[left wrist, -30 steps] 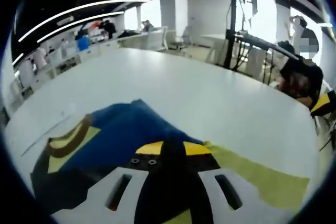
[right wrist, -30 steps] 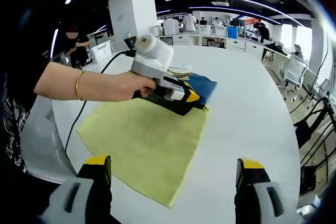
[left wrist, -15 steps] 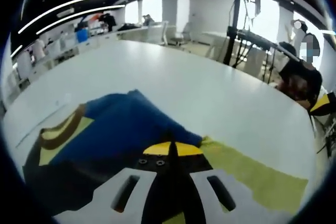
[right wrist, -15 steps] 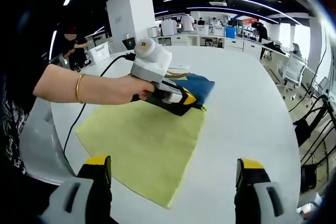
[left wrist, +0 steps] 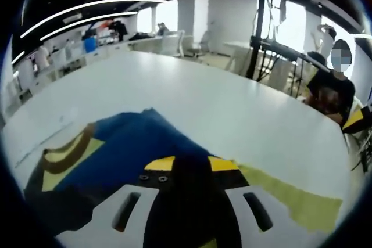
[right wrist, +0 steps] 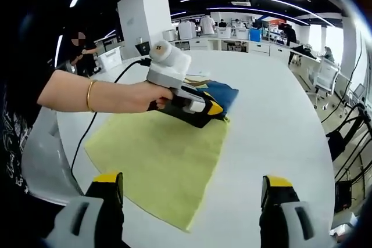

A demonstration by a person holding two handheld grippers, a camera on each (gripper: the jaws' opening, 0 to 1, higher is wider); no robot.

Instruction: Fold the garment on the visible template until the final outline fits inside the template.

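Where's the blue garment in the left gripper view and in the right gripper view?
Left gripper view: blue garment lies low and left of centre, just beyond the left gripper.
Right gripper view: blue garment sits above centre, at the far corner of the yellow template.
Shared landmark: the yellow template on the white table.

- A broad white desk [left wrist: 232,108] spreads out, its surface pale and glossy.
- A white square column [right wrist: 145,18] stands behind it.
- Office chairs [right wrist: 324,79] sit at the far right side.
- A seated person [left wrist: 331,94] is beside the desk edge.
- Curved light strips [left wrist: 87,13] run along the dark ceiling.
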